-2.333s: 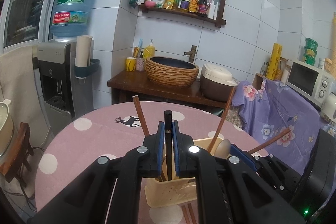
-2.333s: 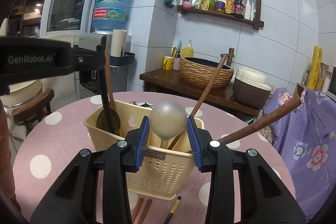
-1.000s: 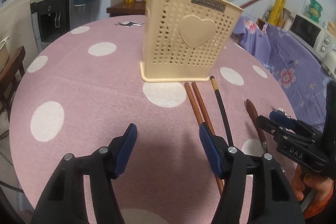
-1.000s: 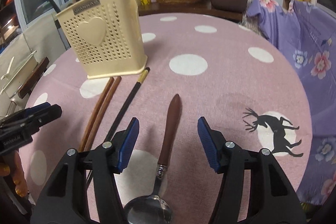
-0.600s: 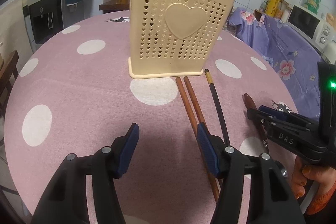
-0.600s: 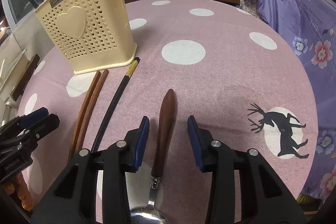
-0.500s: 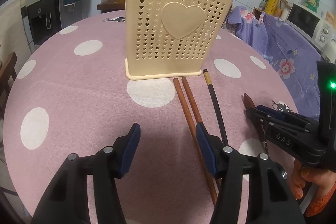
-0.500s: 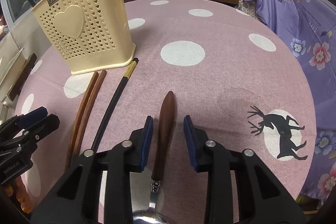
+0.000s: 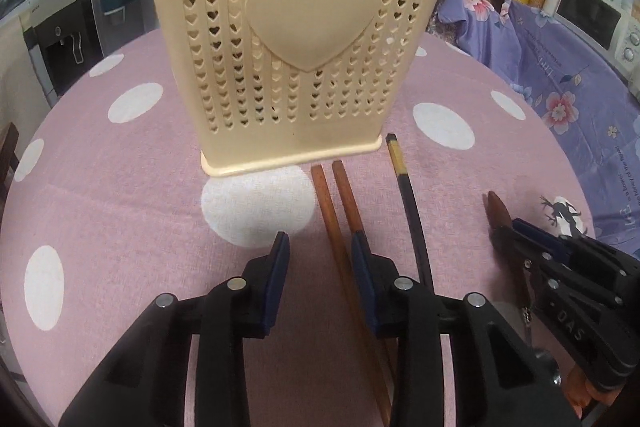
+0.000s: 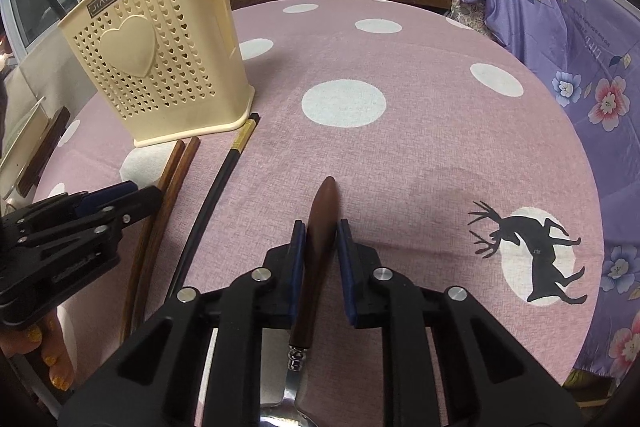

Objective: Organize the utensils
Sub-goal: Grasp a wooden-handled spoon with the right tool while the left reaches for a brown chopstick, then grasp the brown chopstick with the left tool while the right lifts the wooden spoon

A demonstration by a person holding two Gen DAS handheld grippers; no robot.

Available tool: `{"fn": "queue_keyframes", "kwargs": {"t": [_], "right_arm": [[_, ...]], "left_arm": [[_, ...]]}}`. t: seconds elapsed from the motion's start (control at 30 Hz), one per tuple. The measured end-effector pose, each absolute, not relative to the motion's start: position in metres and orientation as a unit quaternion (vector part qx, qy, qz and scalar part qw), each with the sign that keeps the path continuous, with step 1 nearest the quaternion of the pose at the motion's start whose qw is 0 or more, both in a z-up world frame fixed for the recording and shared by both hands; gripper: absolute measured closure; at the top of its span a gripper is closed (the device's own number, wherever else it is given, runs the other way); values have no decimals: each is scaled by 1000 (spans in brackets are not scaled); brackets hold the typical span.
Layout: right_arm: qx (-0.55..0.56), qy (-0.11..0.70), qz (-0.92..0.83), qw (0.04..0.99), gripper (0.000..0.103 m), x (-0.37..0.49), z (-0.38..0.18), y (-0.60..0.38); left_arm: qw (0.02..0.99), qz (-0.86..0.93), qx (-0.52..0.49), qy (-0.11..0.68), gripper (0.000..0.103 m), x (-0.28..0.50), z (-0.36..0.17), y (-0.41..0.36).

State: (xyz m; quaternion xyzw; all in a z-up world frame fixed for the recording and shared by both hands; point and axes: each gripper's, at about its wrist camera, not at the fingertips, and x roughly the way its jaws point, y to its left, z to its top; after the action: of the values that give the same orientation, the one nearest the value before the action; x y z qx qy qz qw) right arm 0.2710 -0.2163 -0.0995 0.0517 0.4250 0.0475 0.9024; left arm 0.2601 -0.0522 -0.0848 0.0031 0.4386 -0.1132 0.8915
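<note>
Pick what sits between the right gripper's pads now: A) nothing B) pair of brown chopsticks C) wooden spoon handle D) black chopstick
C: in the right wrist view, the right gripper has its blue pads closed against the spoon's brown wooden handle on the tablecloth.

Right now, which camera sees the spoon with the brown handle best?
The right wrist view. The spoon lies along the middle of the picture, its brown handle between the right gripper fingers, with the metal neck below. The left wrist view shows only the handle tip behind that gripper.
</note>
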Motion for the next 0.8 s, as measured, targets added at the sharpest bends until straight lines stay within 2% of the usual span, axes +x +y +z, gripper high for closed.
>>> {"fn": "queue_keyframes", "kwargs": {"t": [0.27,0.33,0.4,0.8], "right_arm": [[42,423,43,904,86,270,-99,-213],[42,423,45,904,86,270,-99,-213],[40,424,47,903,86,269,-99,-214],[35,431,33,901,86,275,-98,-209]], "left_arm": [[892,-106,10,440,73,267,-84,-56],[893,-99,26,438,82,268,-85,-57],[893,-97,32,438,86,267,-85,-54],[890,-90,10,447,85,278,-83,-51]]}}
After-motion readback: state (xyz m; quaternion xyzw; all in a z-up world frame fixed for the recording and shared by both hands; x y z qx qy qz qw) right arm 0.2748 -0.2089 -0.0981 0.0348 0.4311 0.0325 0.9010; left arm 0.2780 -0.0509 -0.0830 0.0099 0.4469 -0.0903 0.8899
